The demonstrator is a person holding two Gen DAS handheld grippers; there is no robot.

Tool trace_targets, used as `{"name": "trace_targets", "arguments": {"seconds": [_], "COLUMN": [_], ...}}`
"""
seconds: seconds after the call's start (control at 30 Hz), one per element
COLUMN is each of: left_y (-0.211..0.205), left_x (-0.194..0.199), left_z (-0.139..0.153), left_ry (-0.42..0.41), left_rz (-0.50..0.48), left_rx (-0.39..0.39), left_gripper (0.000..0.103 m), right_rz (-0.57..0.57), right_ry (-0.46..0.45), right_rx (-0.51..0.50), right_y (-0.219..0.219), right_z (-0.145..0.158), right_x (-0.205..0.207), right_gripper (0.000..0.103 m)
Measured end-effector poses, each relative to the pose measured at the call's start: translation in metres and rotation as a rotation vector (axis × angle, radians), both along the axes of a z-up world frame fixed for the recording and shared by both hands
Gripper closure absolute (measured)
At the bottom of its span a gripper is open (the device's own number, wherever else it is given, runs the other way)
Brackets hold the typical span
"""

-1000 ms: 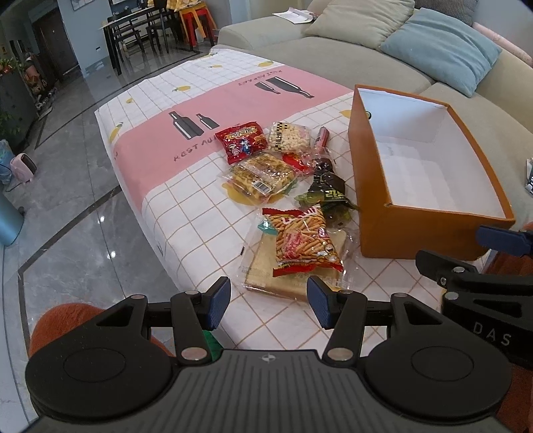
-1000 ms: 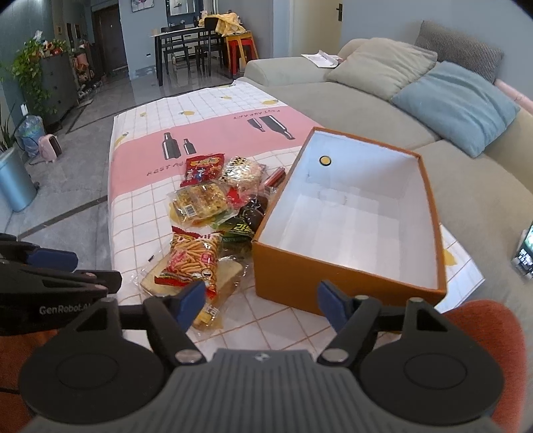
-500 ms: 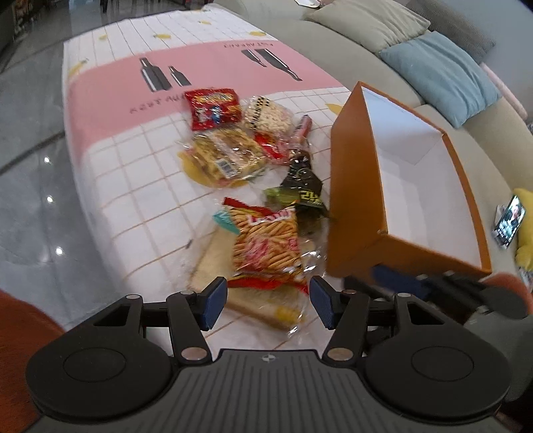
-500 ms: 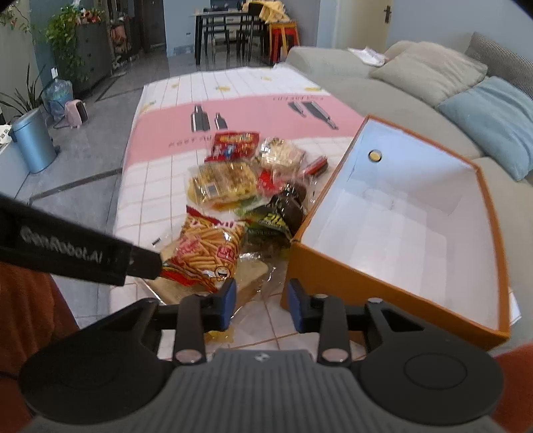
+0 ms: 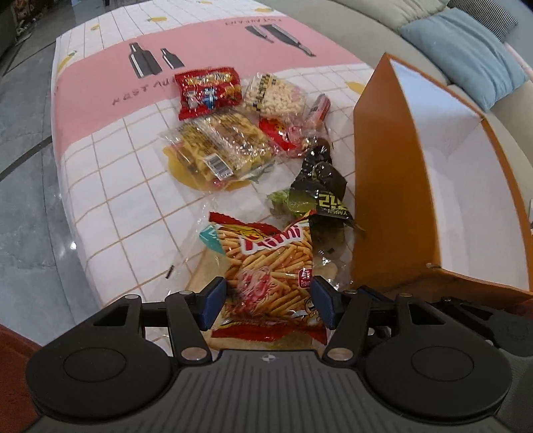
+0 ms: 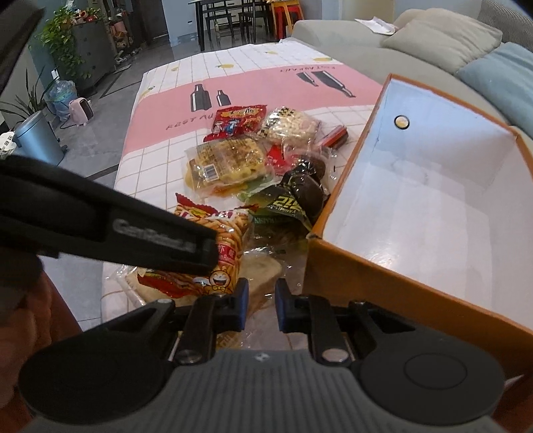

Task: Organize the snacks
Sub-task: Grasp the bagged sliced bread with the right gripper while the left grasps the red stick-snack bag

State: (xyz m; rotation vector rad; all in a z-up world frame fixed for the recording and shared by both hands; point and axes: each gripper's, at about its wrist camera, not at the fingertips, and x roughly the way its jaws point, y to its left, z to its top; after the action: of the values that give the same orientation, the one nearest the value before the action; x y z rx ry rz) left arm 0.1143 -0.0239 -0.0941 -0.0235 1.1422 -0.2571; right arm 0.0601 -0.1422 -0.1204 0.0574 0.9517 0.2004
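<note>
**Closing in on the fries bag**

Both our grippers have dropped nearer since a second ago. Our left gripper gapes wide, straddling the fries bag left of the orange box, gripping nothing. Our right gripper, narrowed, nearly closed, holds nothing.

Around you: a low table under a white grid tablecloth with a pink band and bottle prints; a grey sofa with a beige cushion and a blue cushion; glossy grey marble floor; dark dining table with chairs; potted plant; metal bin.
</note>
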Motion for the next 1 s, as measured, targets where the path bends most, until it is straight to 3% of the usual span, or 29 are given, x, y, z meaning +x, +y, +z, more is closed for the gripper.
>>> {"name": "trace_targets", "arguments": {"seconds": [0.37, 0.5, 0.6, 0.77, 0.87, 1.0], "left_y": [-0.014, -0.016, -0.01, 0.015, 0.033, 0.045], "left_x": [0.004, -0.001, -0.003, -0.01, -0.01, -0.008], "left_z": [-0.021, -0.021, -0.015, -0.003, -0.006, -0.012], "left_ry": [0.006, -0.027, -0.04, -0.073, -0.031, 0.004], "left_rz": [-0.039, -0.07, -0.061, -0.002, 0.043, 0.086], "left_rx": [0.086, 0.108, 0.117, 0.181, 0.19, 0.174], "left_gripper": [0.024, 0.036, 0.048, 0.049, 0.049, 0.049], "right_rz": [0.019, 0.004, -0.005, -0.044, -0.081, -0.121], "right_ry": [0.017, 0.021, 0.032, 0.048, 0.055, 0.126], "right_rx": [0.02, 0.031, 0.052, 0.107, 0.181, 0.259], "right_y": [0.003, 0.0, -0.002, -0.008, -0.011, -0.011], "right_z": [-0.014, -0.016, -0.015, -0.01, -0.01, -0.02], "right_x": [0.004, 0.005, 0.004, -0.001, -0.004, -0.002], "right_gripper": [0.087, 0.085, 0.076, 0.055, 0.039, 0.035]}}
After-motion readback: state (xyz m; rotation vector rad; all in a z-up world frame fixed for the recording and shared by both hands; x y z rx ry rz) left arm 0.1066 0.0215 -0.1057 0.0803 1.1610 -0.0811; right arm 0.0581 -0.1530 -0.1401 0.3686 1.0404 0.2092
